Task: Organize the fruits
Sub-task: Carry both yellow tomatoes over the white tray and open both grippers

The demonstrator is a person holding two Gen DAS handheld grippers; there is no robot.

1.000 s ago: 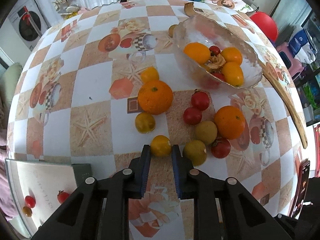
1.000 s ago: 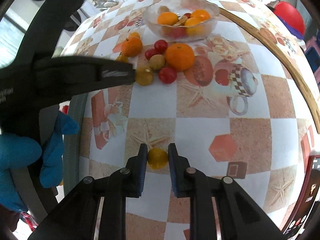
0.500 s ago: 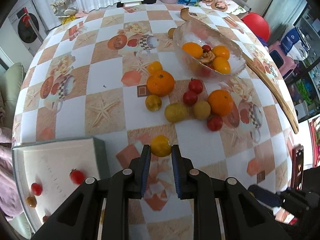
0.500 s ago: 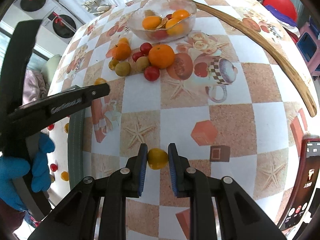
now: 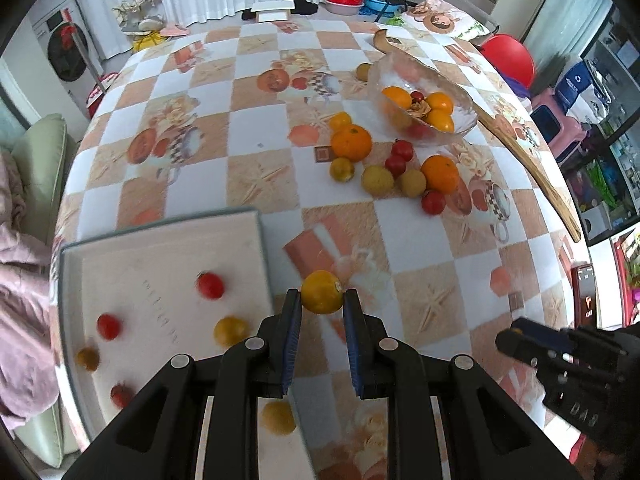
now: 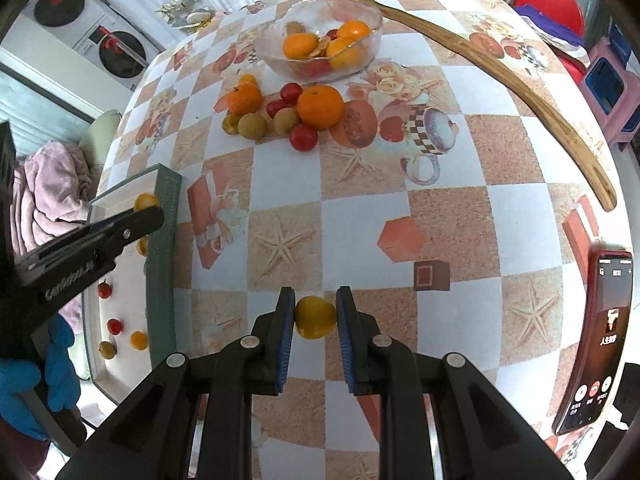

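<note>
left tool (image 5: pixel 322 306), round yellow fruit (image 5: pixel 322 291) nearer tray (image 5: pixel 264 240)

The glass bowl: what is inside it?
In the glass bowl lie orange fruits, small red tomatoes and a brownish dried piece. The top fruits cover its bottom, so the full count cannot be told.

right tool (image 6: pixel 316 312) | clamps yellow fruit (image 6: pixel 315 317) (above tablecloth (image 6: pixel 360 216))
</note>
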